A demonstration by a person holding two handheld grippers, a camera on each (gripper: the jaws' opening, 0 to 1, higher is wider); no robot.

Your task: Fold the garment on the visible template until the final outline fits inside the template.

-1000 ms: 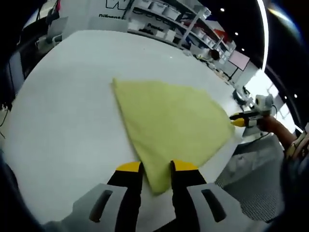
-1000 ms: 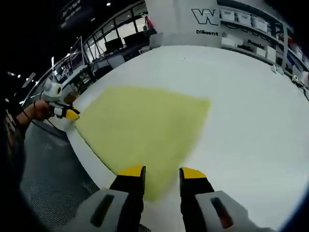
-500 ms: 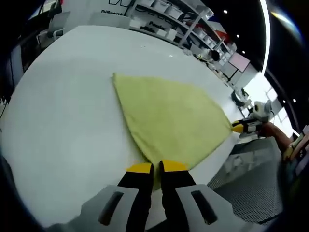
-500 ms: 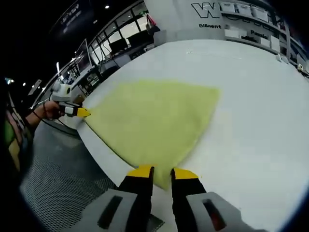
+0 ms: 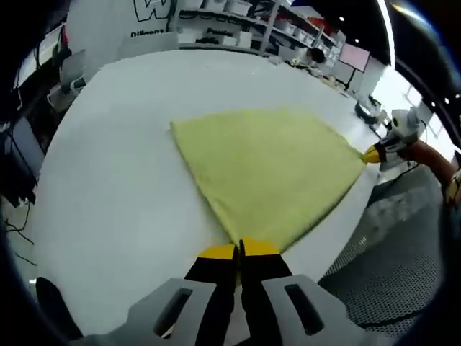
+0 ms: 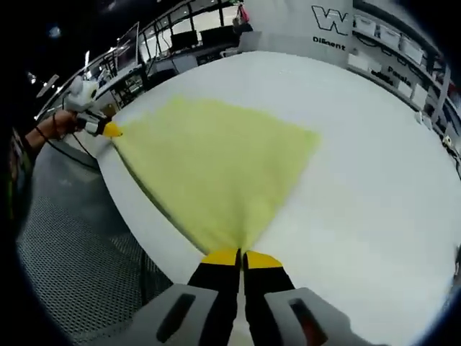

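Note:
A pale yellow cloth (image 5: 266,169) lies flat on the white table (image 5: 115,166), pulled taut between two corners. My left gripper (image 5: 238,251) is shut on the cloth's near corner in the left gripper view. The right gripper (image 5: 372,153), held by a hand, pinches the far right corner there. In the right gripper view the same cloth (image 6: 216,162) spreads away from my right gripper (image 6: 240,257), which is shut on its near corner. The left gripper (image 6: 108,130) grips the far left corner there.
The table's front edge (image 6: 137,216) runs close to both held corners, with grey mesh flooring (image 6: 72,274) below. Shelves with boxes (image 5: 238,18) and a white wall with lettering (image 6: 338,18) stand beyond the far side.
Both grippers have gone from open to shut on the cloth's corners. The cloth is now stretched tighter between them, and both views have shifted with the hands.

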